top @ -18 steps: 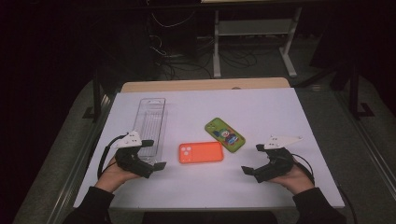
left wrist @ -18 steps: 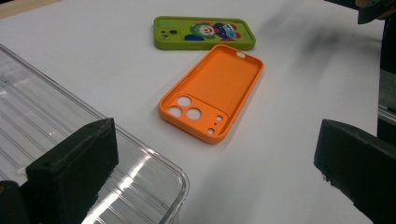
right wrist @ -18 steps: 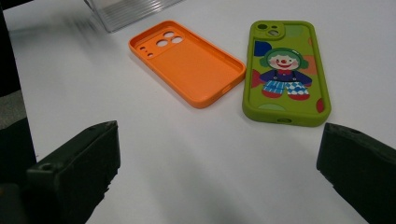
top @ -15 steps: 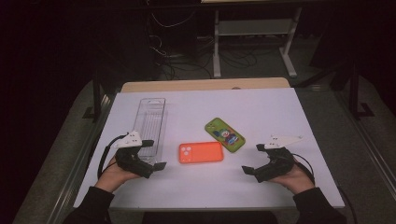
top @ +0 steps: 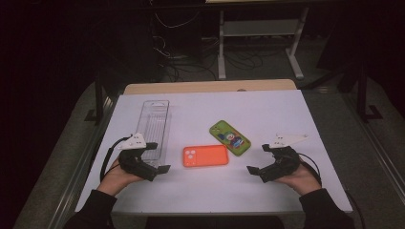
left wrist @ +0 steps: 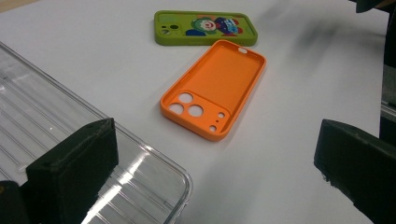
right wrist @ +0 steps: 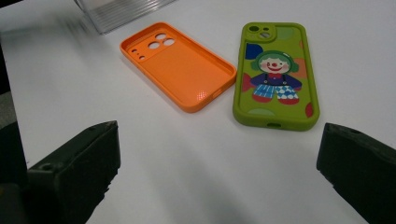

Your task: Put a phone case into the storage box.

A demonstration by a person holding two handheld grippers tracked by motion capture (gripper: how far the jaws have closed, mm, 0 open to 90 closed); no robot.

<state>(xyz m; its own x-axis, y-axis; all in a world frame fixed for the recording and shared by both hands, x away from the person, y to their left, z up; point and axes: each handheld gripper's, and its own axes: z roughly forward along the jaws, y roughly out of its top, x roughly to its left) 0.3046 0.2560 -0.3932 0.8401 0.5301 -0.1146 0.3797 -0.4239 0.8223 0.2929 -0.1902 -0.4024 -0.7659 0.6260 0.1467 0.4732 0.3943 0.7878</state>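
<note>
An orange phone case (top: 205,155) (left wrist: 215,88) (right wrist: 178,64) lies hollow side up in the middle of the white table. Just behind and right of it a green phone case with a clown picture (top: 229,137) (left wrist: 205,28) (right wrist: 276,74) lies flat. My left gripper (top: 157,157) (left wrist: 219,172) rests at the front left, open and empty, with one jaw over the corner of a clear plastic tray (top: 154,125) (left wrist: 60,135). At the front right my right gripper (top: 258,160) (right wrist: 219,172) stands open and empty, pointing towards both cases.
The white table top (top: 267,109) ends in a wooden strip (top: 210,87) at the back. A dark floor with cables and a metal stand's legs (top: 258,47) lies behind. The table drops off at the left and right edges.
</note>
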